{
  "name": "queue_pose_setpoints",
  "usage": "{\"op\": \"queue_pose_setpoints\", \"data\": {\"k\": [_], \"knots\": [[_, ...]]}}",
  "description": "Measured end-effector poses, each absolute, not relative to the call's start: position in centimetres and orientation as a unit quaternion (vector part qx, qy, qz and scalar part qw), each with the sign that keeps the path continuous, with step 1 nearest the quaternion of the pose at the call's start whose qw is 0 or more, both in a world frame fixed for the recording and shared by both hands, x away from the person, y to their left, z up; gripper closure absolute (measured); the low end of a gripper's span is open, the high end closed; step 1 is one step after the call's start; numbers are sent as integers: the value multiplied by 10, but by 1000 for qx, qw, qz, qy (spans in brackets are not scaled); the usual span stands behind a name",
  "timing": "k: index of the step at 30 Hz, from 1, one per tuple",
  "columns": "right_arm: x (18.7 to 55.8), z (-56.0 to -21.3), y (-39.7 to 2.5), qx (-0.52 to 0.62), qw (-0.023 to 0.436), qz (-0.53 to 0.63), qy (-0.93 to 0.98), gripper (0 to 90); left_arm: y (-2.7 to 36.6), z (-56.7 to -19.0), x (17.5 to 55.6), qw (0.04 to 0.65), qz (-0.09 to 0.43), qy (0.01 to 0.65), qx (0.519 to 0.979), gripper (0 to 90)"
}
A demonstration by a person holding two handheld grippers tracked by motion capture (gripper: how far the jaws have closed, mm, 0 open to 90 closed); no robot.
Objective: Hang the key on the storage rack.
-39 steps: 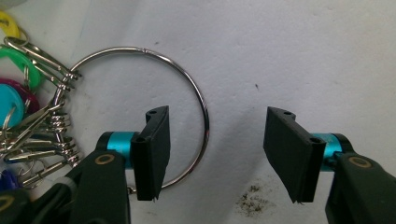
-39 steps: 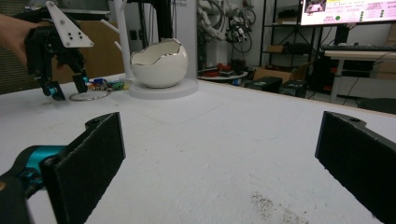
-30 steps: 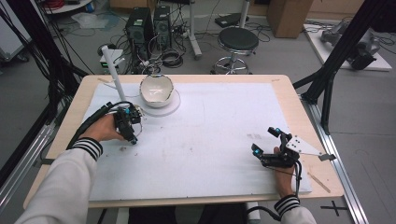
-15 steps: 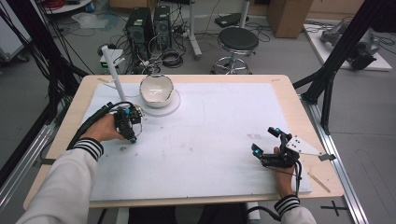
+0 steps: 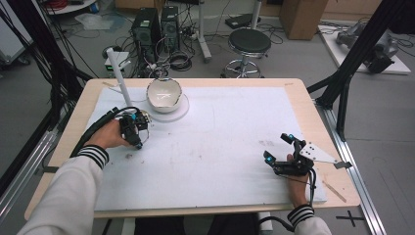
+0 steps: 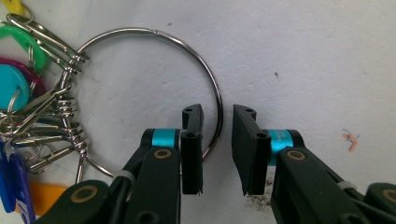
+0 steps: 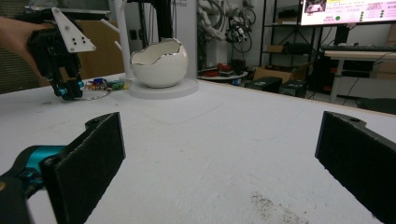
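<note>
Left gripper [image 6: 217, 154] pointed down at the white table cover [image 5: 230, 142], its jaws parted by a narrow gap and straddling the wire of a large metal key ring [image 6: 205, 74] that lay flat on the cover. In the left gripper view the ring's right-hand arc ran between the two black jaws, close against the inner face of the left one; neither jaw was pressed shut on it. A cluster of smaller rings, clips and coloured key tags [image 6: 18, 79] in green, cyan, magenta, blue and yellow hung on the ring's far side, spread on the cover. In the high view this gripper [image 5: 138, 143] sat in the person's left hand [image 5: 111, 137] near the table's left part, just in front of the white eggshell-shaped bowl [image 5: 164, 94], which stood on a round white base [image 5: 182, 110]. A white peg stand [image 5: 119, 71] rose just to the left of the bowl. The right gripper [image 5: 279, 148] was held well apart from all this, near the table's right front edge, in the person's right hand [image 5: 297, 183]; its jaws stood wide apart with nothing between them. The right gripper view looked level across the cover and showed the other gripper [image 7: 70, 88] set over the ring and tags, beside the bowl [image 7: 159, 63] on its base.
</note>
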State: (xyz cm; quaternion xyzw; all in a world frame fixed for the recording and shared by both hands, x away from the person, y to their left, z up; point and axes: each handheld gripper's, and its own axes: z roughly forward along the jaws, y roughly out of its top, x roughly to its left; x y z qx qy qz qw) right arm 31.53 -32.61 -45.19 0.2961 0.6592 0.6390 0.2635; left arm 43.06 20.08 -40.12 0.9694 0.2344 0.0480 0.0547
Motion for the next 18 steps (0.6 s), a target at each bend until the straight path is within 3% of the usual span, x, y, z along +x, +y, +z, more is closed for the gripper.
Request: {"op": "queue_pose_setpoints", "data": {"k": [18], "knots": [[315,-452,-326,296,263,639,659,10,199,-402,431,49,56,229,971,785]]}}
